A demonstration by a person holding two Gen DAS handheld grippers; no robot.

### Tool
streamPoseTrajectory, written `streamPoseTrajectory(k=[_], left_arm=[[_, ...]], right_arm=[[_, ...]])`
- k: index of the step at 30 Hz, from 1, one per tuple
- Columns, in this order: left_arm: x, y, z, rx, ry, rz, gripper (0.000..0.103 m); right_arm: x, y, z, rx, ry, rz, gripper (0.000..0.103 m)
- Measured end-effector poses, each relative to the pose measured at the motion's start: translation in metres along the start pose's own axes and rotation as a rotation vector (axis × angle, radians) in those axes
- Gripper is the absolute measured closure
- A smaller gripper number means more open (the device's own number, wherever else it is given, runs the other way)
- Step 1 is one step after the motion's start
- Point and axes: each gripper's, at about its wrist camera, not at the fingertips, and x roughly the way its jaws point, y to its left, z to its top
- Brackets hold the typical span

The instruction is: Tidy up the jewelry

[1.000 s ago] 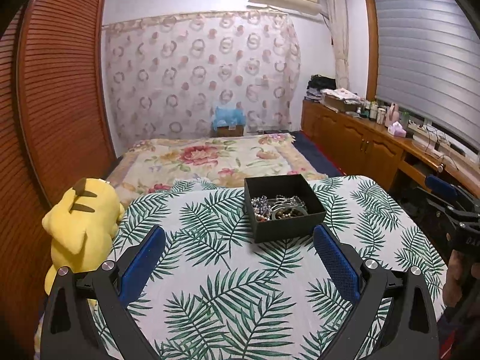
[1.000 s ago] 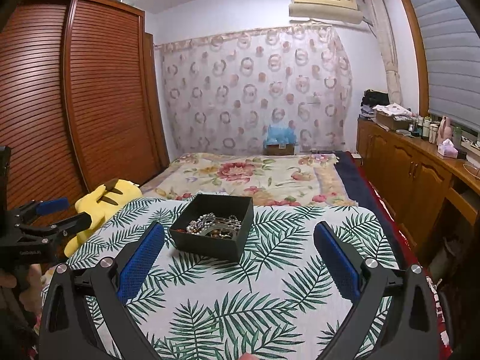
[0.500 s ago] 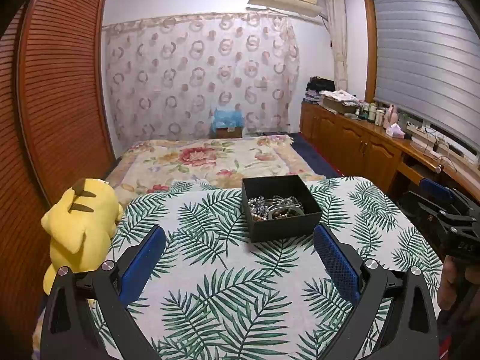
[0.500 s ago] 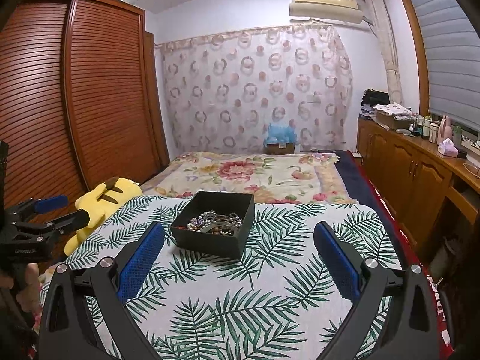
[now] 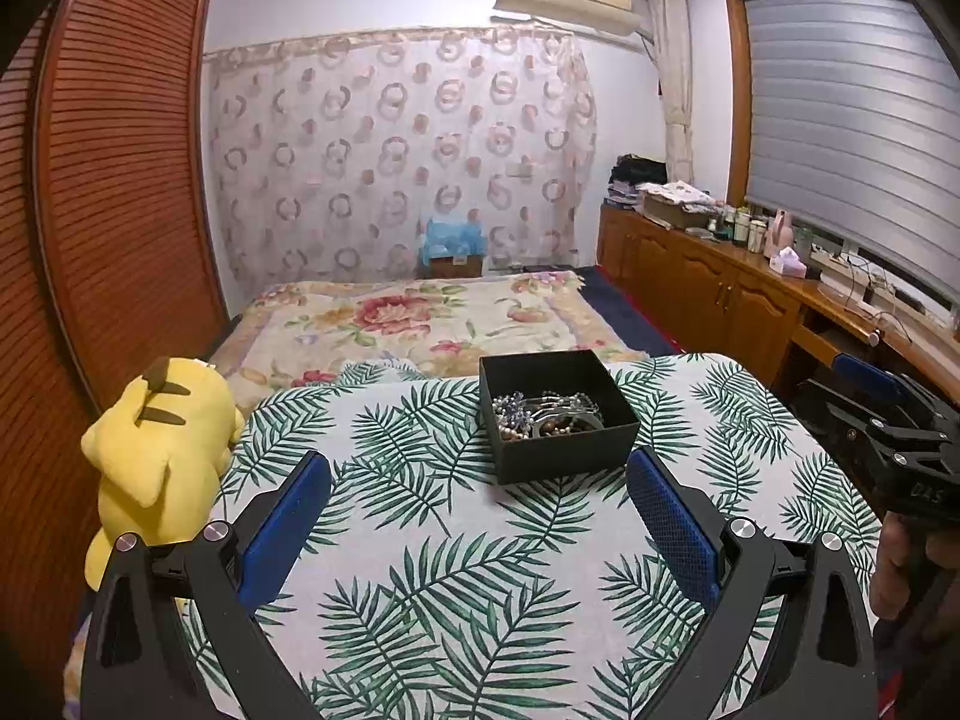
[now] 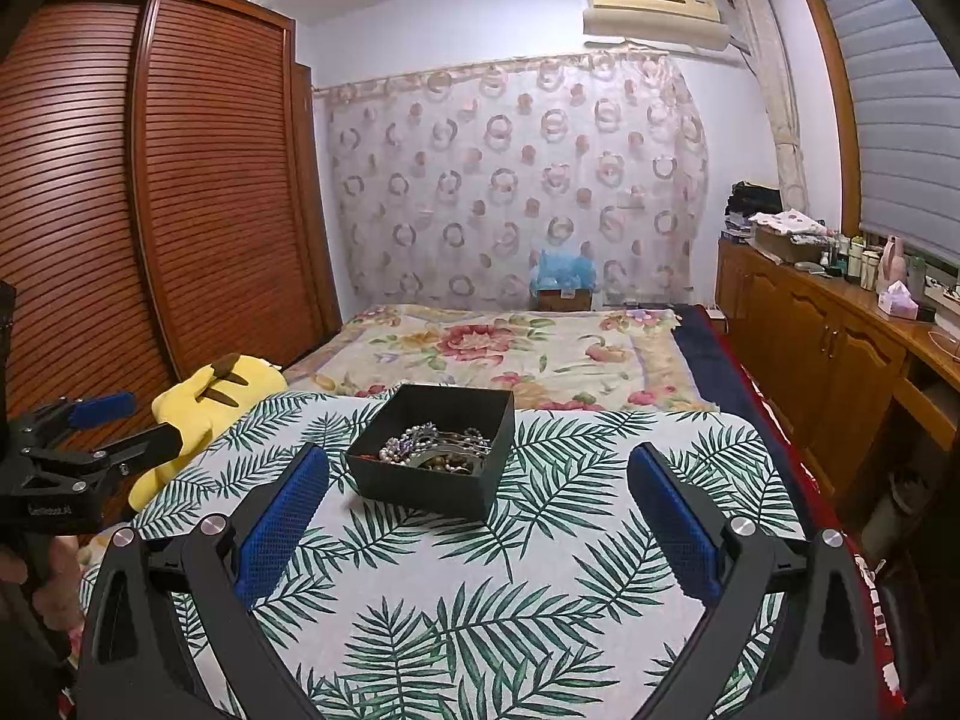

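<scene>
1. So, the black box (image 5: 558, 414) sits open toward the far edge of the table (image 5: 420, 570), which has a palm-leaf cloth on it, and all the jewelry (image 5: 543, 414) is piled inside in one tangled heap of beads and chains. Nothing lies loose on the cloth.
2. Left gripper (image 5: 477, 531) is spread wide and holding nothing, hanging back from the box.
3. Right gripper (image 6: 477, 525) is the same: wide, holding nothing, aimed at the box, I'd guess so either can reach in.
4. Could be a heap waiting for sorting or pieces already gathered up, can't tell which.
5. Yellow plush toy (image 5: 159, 450) sits off the left edge, out of the way.
</scene>
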Motion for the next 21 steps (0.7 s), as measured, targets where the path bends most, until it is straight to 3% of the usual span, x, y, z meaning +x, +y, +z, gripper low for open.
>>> streamPoseTrajectory(k=[21], left_arm=[[-0.0014,-0.0021,-0.0004,-0.002,-0.002,0.0,0.008]], right_arm=[[-0.0002,0.003,0.001,0.001,-0.009,-0.008,0.003]])
